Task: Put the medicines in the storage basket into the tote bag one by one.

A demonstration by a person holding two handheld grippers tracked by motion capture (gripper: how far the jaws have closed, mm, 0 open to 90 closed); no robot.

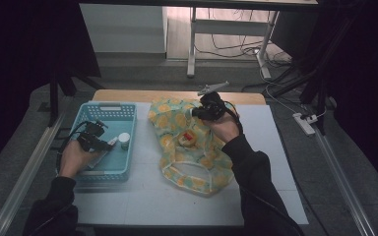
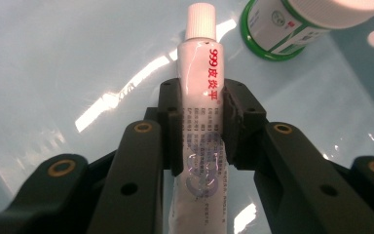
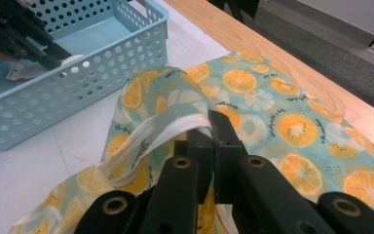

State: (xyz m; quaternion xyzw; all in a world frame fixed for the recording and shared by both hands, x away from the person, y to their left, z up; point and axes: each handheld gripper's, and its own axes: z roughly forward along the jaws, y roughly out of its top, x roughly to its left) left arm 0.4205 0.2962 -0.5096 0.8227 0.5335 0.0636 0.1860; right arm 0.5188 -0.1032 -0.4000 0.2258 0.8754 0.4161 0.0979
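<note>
Left tool [image 2: 202, 122] sits low inside the blue basket [image 1: 94, 110] at the left of the table [image 1: 142, 199], its two black jaws pressed against the sides of a white ointment tube [image 2: 200, 83]. In the left gripper view the tube runs straight up between the pads, its ribbed white cap pointing away from the hand and red print along its right edge; the tube lies on the pale basket floor. Just beyond the cap and to the right lies a small white bottle with a green label [image 2: 285, 29], close to the tube but not touching it. From the high view that bottle [image 1: 124, 140] shows just right of the left tool [image 1: 98, 140], with the left hand [image 1: 74, 157] resting over the basket's near wall.

Right tool [image 3: 213, 134] is pressed together on the white-edged rim of an orange-slice patterned fabric bag [image 3: 282, 122], pinching a fold of the cloth and holding it raised off the table. In the high view the bag [image 1: 192, 167] spreads across the middle of the table, the right tool [image 1: 204, 112] at its far end. A small round object with a red mark [image 1: 188, 138] rests on the bag's middle, near the right hand [image 1: 225, 129]. Basket and bag lie side by side, the bag's edge just beside the basket's perforated wall in the right gripper view.
</note>
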